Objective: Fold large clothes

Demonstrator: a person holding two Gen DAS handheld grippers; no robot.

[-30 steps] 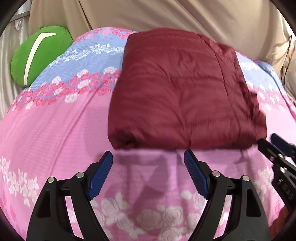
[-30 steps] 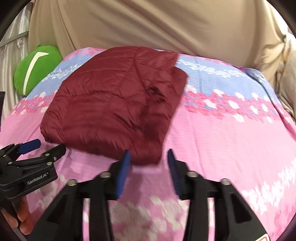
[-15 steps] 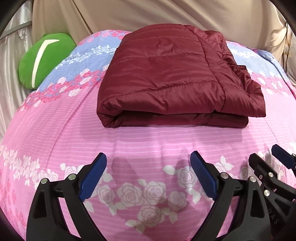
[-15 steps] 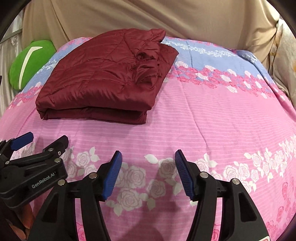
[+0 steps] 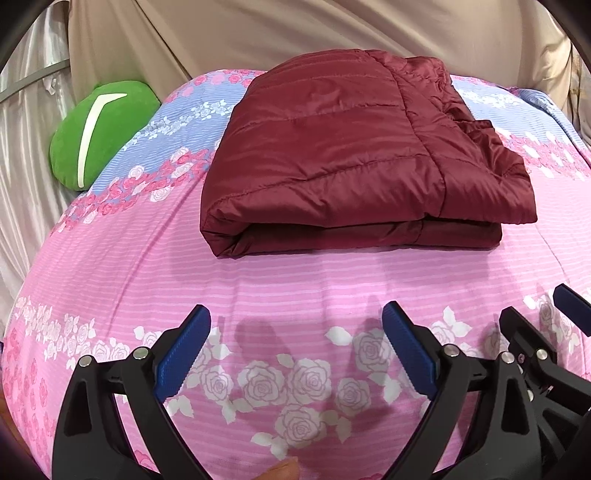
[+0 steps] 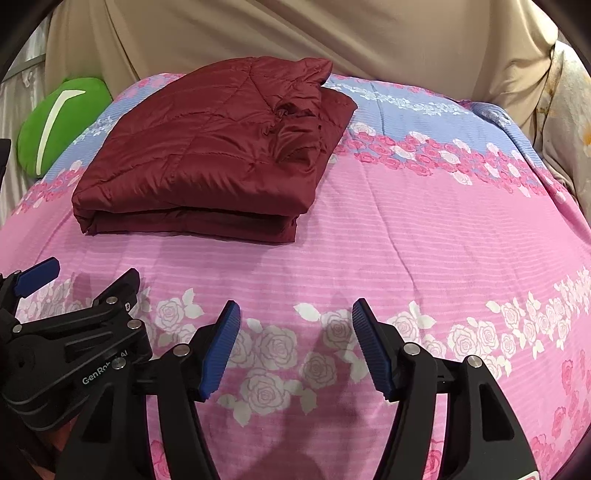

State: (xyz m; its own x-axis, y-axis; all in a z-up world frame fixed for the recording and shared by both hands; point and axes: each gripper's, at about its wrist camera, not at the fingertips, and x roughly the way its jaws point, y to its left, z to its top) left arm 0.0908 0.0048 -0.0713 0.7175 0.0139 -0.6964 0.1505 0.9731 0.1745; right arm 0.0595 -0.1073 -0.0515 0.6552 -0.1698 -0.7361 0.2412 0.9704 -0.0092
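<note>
From the left wrist view there is one dark red quilted jacket (image 5: 354,162), folded into a thick rectangular bundle, lying at the far middle of one pink and blue bedspread printed with roses (image 5: 110,266). One round green cushion with a white stripe (image 5: 99,129) sits at the far left edge of the bed, apart from the jacket. Beige draped cloth (image 5: 295,29) hangs behind. The left gripper (image 5: 295,347), two black arms with blue ribbed pads, stands spread wide over the near part of the bedspread with nothing between its pads; the jacket lies well beyond its tips. The right gripper (image 5: 535,317) shows at the near right edge, also over bare bedspread.

From the right wrist view the same single jacket (image 6: 207,155) lies at the far left of the bedspread (image 6: 443,229), its bunched end turned to the right, with the cushion (image 6: 59,118) beyond it on the left. The right gripper (image 6: 295,336) has its jaws partly apart and opening, nothing between them, touching nothing. The left gripper (image 6: 85,277) appears at the near left, jaws apart and empty.
</note>
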